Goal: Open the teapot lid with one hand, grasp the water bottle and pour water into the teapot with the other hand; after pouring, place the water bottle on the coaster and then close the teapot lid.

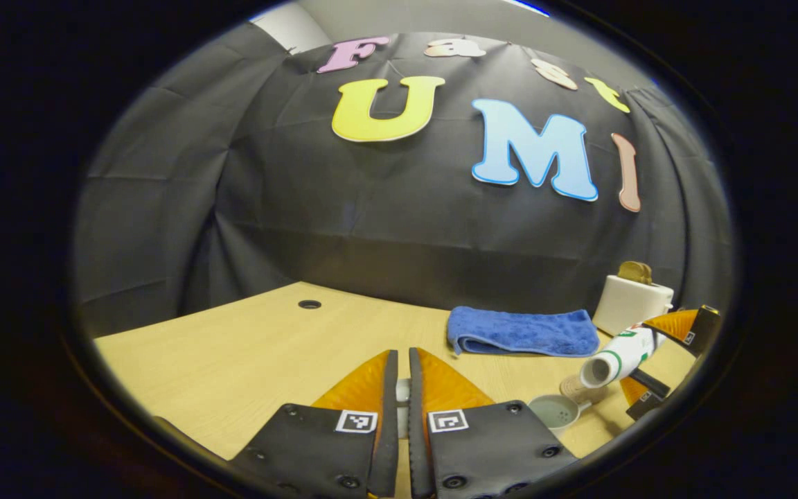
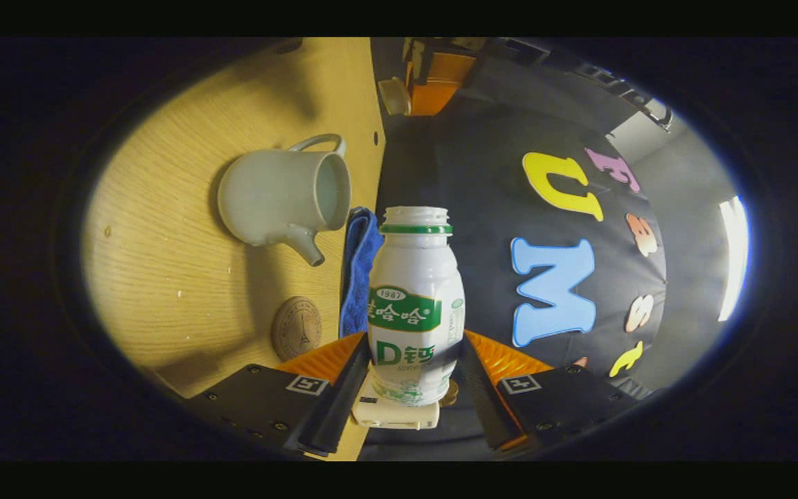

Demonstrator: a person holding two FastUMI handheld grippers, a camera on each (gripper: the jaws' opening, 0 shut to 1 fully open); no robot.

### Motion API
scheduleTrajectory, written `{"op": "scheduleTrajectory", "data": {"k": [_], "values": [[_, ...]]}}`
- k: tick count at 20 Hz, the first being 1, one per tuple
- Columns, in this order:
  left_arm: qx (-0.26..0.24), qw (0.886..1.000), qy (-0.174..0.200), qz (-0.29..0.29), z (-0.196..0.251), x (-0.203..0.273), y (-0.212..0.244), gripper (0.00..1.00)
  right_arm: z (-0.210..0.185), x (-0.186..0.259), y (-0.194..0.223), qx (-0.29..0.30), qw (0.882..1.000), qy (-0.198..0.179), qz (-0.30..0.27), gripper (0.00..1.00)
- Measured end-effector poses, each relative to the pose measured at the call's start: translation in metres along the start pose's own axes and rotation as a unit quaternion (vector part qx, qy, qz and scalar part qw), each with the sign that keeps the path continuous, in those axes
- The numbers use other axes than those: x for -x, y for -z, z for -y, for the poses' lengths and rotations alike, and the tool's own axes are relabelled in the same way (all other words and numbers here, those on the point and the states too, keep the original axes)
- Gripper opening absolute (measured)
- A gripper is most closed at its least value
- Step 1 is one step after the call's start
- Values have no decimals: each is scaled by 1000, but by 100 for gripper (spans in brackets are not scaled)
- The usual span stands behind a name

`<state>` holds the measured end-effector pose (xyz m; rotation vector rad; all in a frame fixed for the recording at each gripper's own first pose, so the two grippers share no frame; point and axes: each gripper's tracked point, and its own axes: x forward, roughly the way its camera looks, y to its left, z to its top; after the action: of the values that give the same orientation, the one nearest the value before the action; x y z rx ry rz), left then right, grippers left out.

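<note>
Black cloth backs a pale wooden table (image 1: 246,353), which carries every item of the task. Landmark for all positions below: the teapot (image 2: 278,197).

Teapot: stands on the table with its mouth uncovered. In the left gripper view its open top (image 1: 555,411) appears low and to the right of that gripper's fingers.

Left gripper (image 1: 402,374): fingers nearly together with a small pale object between them. Judged to be the teapot lid, but too little of it is visible to confirm. The gripper is held apart from the teapot, to one side.

Right gripper (image 2: 414,360): fingers clamped on the lower body of the water bottle (image 2: 415,305), one on each side. The bottle has no cap. In the left gripper view the bottle (image 1: 621,355) is tipped far over, long axis close to horizontal, open neck leading toward the teapot and just above and beside its mouth. No water stream can be made out.

Coaster (image 2: 296,328): a round disc lying flat on the table just beside the teapot, on the spout side. It is bare.

Other items: a folded blue towel (image 1: 524,333) lies behind the teapot; a toaster (image 1: 631,301) stands beyond the towel.

Governing relation: the bottle neck must sit over the teapot opening, not beside it. The right gripper is the nearer one and holds the pour. Judged stage: pouring; coaster placement and lid closure remain.
</note>
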<state>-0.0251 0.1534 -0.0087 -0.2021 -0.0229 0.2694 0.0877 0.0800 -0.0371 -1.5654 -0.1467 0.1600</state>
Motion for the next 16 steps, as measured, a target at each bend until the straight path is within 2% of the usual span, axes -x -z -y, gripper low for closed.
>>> {"op": "scheduleTrajectory", "data": {"k": [3, 6, 9, 10, 12, 15, 16], "values": [[1, 1000, 1, 0, 1, 0, 1, 10, 8, -4, 1, 20, 1000, 4, 5, 75], [1, 1000, 2, -1, 2, 0, 1, 17, 10, -5, 0, 31, 999, 8, 10, 75], [1, 1000, 2, -1, 2, 0, 2, 17, 12, -6, -1, 48, 999, 11, 15, 76], [2, 1000, 2, -1, 2, 0, 1, 10, 13, -7, 0, 52, 998, 11, 17, 76], [2, 1000, 2, 0, 2, 1, 1, 10, 14, -9, 0, 61, 998, 13, 20, 75], [2, 1000, 3, -1, 2, 1, 1, 17, 14, -9, -1, 72, 997, 13, 23, 76], [2, 1000, 3, -1, 2, 2, 2, 15, 15, -9, -2, 75, 997, 14, 24, 76]]}}
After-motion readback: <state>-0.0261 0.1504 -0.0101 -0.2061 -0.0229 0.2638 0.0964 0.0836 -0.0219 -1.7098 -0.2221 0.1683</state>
